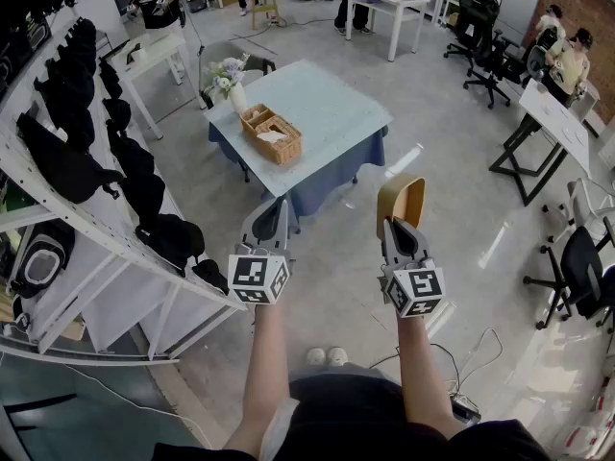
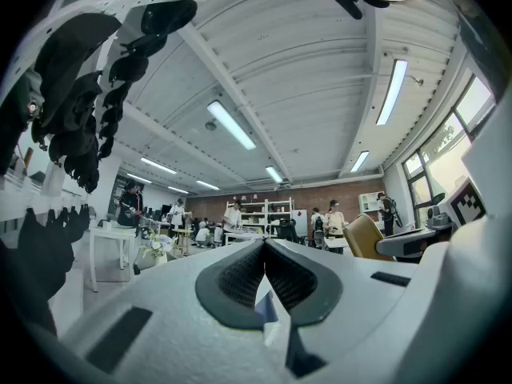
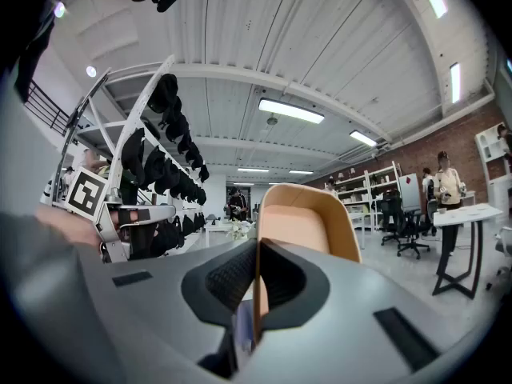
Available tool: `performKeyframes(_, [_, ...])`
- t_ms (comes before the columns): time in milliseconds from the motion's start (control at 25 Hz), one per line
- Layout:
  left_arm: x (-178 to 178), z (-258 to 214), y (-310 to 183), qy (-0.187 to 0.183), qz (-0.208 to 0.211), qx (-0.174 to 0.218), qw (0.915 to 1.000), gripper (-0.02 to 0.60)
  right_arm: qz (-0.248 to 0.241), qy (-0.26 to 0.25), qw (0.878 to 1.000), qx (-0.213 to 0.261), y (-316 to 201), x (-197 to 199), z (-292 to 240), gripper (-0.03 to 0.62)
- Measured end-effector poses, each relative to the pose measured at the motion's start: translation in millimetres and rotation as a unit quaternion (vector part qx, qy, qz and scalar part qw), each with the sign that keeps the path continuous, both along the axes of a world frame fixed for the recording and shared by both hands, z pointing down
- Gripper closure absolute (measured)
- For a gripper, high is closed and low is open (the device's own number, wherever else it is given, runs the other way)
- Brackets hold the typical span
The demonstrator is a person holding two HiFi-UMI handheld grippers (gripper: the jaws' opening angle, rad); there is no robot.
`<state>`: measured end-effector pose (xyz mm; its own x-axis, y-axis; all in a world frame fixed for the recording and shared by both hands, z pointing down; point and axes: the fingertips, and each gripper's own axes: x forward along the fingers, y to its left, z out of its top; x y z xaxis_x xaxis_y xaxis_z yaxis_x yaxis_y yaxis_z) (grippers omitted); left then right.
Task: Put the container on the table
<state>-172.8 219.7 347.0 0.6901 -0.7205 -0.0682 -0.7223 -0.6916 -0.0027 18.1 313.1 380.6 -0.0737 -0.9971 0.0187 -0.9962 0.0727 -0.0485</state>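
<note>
I hold a tan, rounded container (image 1: 401, 200) (image 3: 300, 222) out in front of me, and my right gripper (image 1: 396, 227) (image 3: 256, 256) is shut on its wall. The container stands up above the jaws. My left gripper (image 1: 274, 221) (image 2: 265, 269) is shut with nothing between its pads. Ahead stands the table (image 1: 336, 123) with a light blue cloth, some way beyond both grippers. On it are a woven basket (image 1: 272, 133) and a vase of flowers (image 1: 231, 80).
A white shelf rack (image 1: 91, 219) hung with black caps and bags runs along my left. Office chairs (image 1: 577, 267) and a dark-legged desk (image 1: 543, 128) stand at the right. White tables (image 1: 389, 3) and several people are farther back. Cables (image 1: 461, 363) lie on the floor by my feet.
</note>
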Motion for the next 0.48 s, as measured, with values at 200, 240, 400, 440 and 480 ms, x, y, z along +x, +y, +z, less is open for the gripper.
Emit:
performKeyframes(200, [1.6, 3.1, -1.2, 0.000, 0.000, -0.004, 1.0000, 0.574, 0.004, -0.003, 1.000, -0.002, 0.7, 3.5, 2.3, 0.585])
performKeyframes(240, [1.5, 3.7, -1.4, 0.000, 0.000, -0.005, 1.0000, 0.574, 0.005, -0.004, 1.000, -0.002, 0.7, 3.5, 2.4, 0.585])
performKeyframes(400, [1.5, 6.2, -3.7, 0.000, 0.006, -0.005, 1.0000, 0.574, 0.006, -0.006, 1.000, -0.003, -1.8, 1.7, 3.9, 0.585])
performKeyframes(440, [1.6, 6.6, -3.9, 0.000, 0.007, -0.006, 1.0000, 0.574, 0.006, -0.006, 1.000, -0.004, -2.1, 1.6, 4.3, 0.585])
performKeyframes(480, [1.9, 6.9, -3.9, -0.001, 0.007, -0.006, 1.0000, 0.574, 0.007, -0.007, 1.000, -0.004, -2.1, 2.0, 4.5, 0.585])
